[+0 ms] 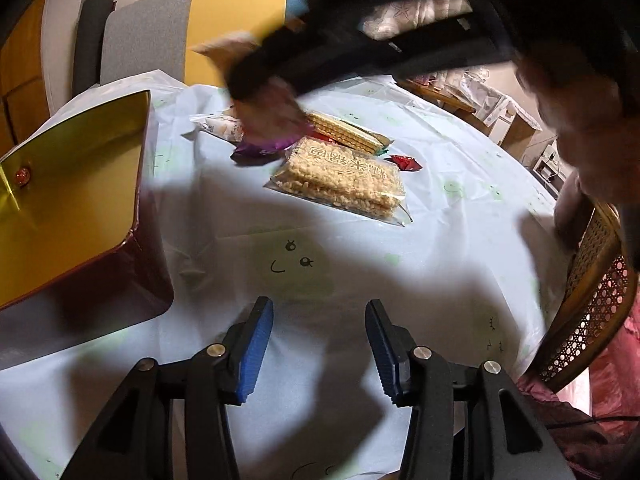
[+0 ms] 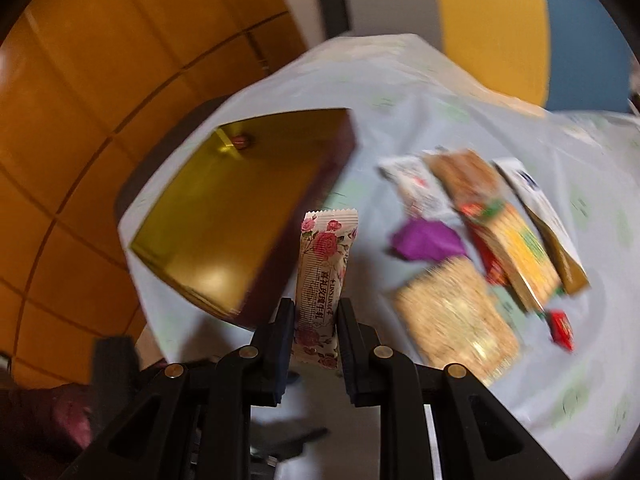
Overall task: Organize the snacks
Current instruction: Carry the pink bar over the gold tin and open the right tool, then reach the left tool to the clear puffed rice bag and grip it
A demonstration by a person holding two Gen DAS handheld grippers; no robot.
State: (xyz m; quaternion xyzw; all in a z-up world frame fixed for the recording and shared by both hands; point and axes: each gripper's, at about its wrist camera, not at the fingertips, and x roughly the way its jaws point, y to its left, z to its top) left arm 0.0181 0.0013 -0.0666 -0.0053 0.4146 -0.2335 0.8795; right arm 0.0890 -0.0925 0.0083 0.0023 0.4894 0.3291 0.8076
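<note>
My right gripper [image 2: 316,308] is shut on a white packet with pink roses [image 2: 324,252] and holds it upright above the table, beside an open box with a gold inside [image 2: 224,220]. A small red candy [image 2: 242,142] lies in that box. In the left wrist view the box [image 1: 80,184] stands at the left. My left gripper [image 1: 320,306] hangs open over the bare cloth with nothing between its blue pads. Ahead lie a puffed-rice pack [image 1: 340,176], a wafer pack [image 1: 344,132], a purple wrapper [image 1: 260,146] and a red candy [image 1: 406,162].
A pale blue cloth with face drawings [image 1: 304,264] covers the table. A white snack pack [image 1: 218,126] lies behind the purple wrapper. A wicker chair [image 1: 592,304] stands at the right edge and a grey and yellow chair [image 1: 148,36] beyond the table. The right gripper's blurred black frame crosses the top.
</note>
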